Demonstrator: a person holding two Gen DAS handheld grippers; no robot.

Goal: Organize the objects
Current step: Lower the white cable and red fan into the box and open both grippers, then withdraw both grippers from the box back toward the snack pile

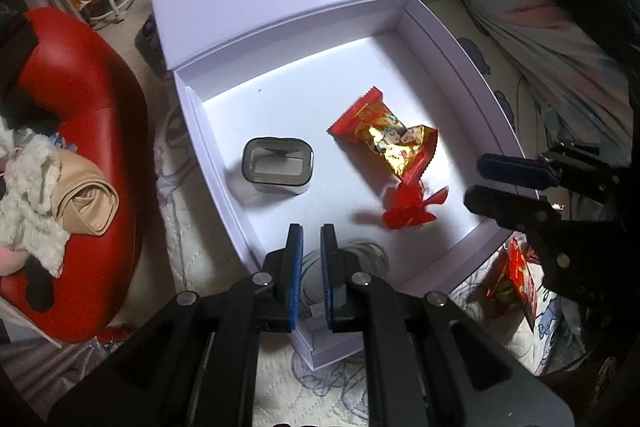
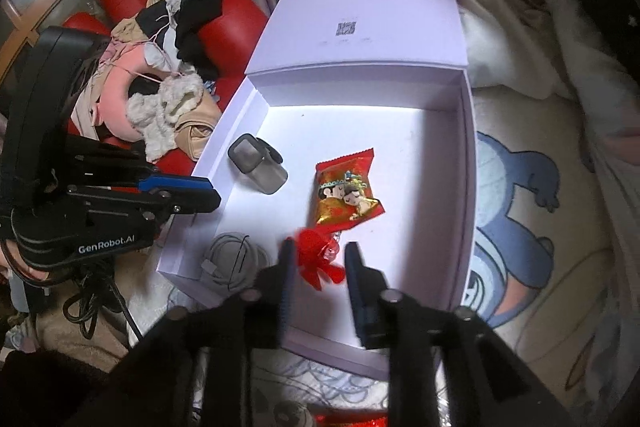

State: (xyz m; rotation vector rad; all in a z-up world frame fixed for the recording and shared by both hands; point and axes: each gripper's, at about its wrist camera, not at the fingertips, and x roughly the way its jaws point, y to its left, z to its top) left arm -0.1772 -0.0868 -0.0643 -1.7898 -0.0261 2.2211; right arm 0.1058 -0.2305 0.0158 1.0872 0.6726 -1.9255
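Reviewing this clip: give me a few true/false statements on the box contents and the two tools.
1. The white box has its lid open. True.
2. A red and gold snack packet lies inside the box. True.
3. The grey case lies outside the box. False: it lies on the box floor.
4. The right tool is shut. False: its jaws stand apart around a small red wrapped candy.
5. The coiled white cable lies in the box's near corner. True.

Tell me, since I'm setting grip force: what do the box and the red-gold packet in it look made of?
The box looks like rigid matte paperboard: thick straight walls, flat white finish. The packet seems glossy plastic or foil film: crimped ends, bright gold glints, wrinkles.
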